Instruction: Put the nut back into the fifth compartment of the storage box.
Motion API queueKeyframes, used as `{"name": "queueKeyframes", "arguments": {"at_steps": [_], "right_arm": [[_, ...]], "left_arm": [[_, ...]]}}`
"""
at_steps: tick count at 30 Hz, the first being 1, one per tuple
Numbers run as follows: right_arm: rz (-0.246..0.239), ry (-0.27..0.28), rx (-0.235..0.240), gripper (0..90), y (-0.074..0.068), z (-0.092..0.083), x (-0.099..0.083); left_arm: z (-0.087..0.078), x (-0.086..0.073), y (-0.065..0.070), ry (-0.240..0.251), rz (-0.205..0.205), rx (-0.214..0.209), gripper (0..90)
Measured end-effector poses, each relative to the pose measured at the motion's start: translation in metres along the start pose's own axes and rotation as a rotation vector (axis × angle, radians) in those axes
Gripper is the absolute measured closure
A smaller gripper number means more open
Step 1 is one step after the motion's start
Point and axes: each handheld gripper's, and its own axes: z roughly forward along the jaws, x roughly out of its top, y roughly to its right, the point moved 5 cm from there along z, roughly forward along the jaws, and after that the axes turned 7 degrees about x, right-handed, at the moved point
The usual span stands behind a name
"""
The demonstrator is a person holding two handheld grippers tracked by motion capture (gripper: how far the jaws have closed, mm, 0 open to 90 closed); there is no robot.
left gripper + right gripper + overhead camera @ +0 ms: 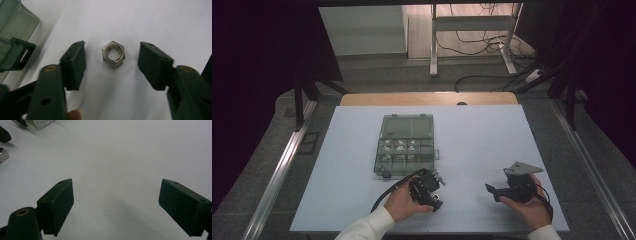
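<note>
Here the pickup is set up but, judging from the pictures, not yet made. Taking the compartment box (405, 144) as the landmark, it lies left of middle on the bench (482, 135), its clear lid shut over small parts in the nearer cells. Just beyond its near right corner the left gripper (438, 178) points down at a steel hex nut (113, 53), which lies flat on the bench, close beside the box's latch corner (18, 53). In the left gripper view the nut sits between the two pads (75, 63) with a gap on each side: the jaws stand part-way open, straddling the nut, touching nothing. What is left, as I read it, is to close on the nut's flats, lift it, and carry it to the box, whose lid would first have to be opened.

Farther right of the box, the right gripper (492, 190) rests in the person's hand, jaws spread wide with nothing between them.

The bench top is a plain white sheet over a wooden board. Beyond the box's far side lie a grey floor, a metal stand's legs (472, 45) and loose cables (472, 37); dark curtains hang on both sides.
</note>
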Motion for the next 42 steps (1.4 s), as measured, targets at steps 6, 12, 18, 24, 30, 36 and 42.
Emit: {"name": "queueKeyframes", "arguments": {"at_steps": [6, 12, 18, 24, 30, 36, 42], "right_arm": [[0.000, -0.001, 0.000, 13.1, 0.000, 0.000, 0.000], [-0.001, -0.003, 0.000, 13.1, 0.000, 0.000, 0.000], [-0.003, -0.001, 0.000, 13.1, -0.001, 0.001, 0.000], [-0.001, -0.001, 0.000, 13.1, 0.000, 0.000, 0.000], [-0.004, -0.005, -0.003, 13.1, 0.000, 0.000, 0.000], [-0.005, -0.006, -0.004, 13.1, 0.000, 0.001, 0.000], [-0.007, -0.007, -0.004, 13.1, 0.000, 0.000, 0.000]], "left_arm": [[0.001, 0.000, 0.001, -0.008, 0.011, 0.003, 59.5], [0.002, 0.000, -0.001, -0.015, 0.007, 0.008, 64.8], [0.002, 0.002, -0.001, -0.016, 0.025, 0.013, 69.7], [0.001, 0.001, -0.002, -0.012, 0.035, 0.008, 70.0], [-0.003, 0.001, -0.005, 0.001, 0.026, -0.014, 70.0], [-0.013, 0.000, -0.013, 0.023, 0.008, -0.017, 70.0], [-0.026, -0.005, -0.029, 0.053, -0.038, -0.017, 70.0]]}}
